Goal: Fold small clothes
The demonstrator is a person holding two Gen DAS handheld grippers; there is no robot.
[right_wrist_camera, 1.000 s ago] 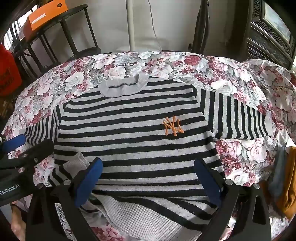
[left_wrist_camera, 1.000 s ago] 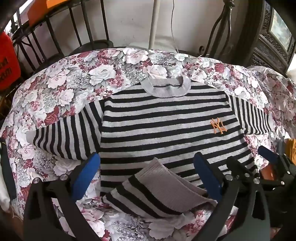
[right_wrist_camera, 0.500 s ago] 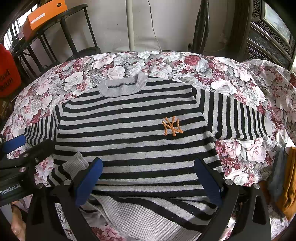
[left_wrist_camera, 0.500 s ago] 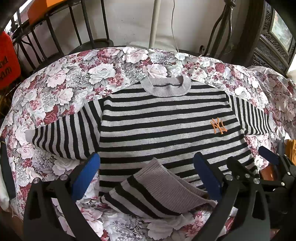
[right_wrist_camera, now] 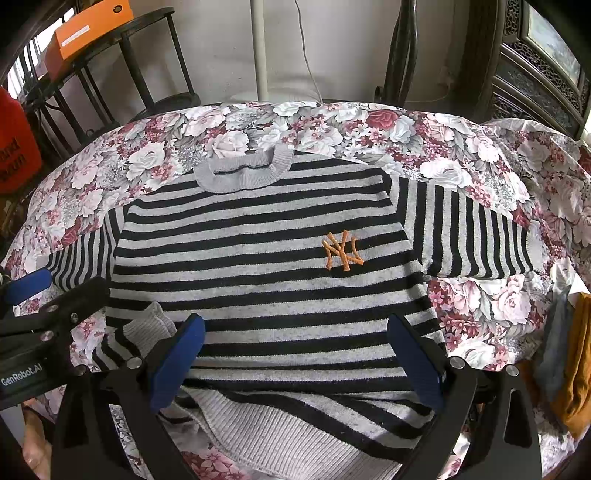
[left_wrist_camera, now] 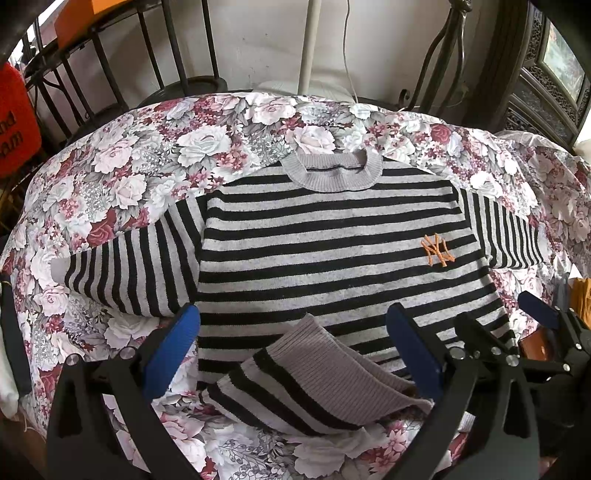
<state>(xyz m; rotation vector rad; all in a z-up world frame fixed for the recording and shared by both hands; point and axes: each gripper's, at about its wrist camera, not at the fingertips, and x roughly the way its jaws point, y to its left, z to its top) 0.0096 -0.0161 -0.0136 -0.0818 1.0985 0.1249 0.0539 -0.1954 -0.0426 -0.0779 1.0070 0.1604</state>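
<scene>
A small grey-and-black striped sweater [left_wrist_camera: 332, 236] with an orange NY logo [right_wrist_camera: 341, 251] lies face up on the floral cloth [left_wrist_camera: 129, 173], sleeves spread out, collar at the far side. Its ribbed hem [left_wrist_camera: 325, 373] is flipped up and folded over at the near left corner. My left gripper [left_wrist_camera: 295, 343] is open and empty, hovering over that folded hem. My right gripper [right_wrist_camera: 295, 354] is open and empty over the near hem [right_wrist_camera: 295, 435] of the sweater [right_wrist_camera: 258, 258]. The right gripper also shows at the right edge of the left wrist view [left_wrist_camera: 517, 343].
The floral cloth [right_wrist_camera: 461, 158] covers the whole work surface. Mustard and grey clothes [right_wrist_camera: 569, 362] lie at the right edge. Black metal racks [right_wrist_camera: 122, 74] with an orange box [right_wrist_camera: 88, 29], a red container [left_wrist_camera: 14, 122] and dark carved furniture [right_wrist_camera: 535, 66] stand behind.
Both grippers have held nearly still, with a very slight drift forward. The sweater has not moved.
</scene>
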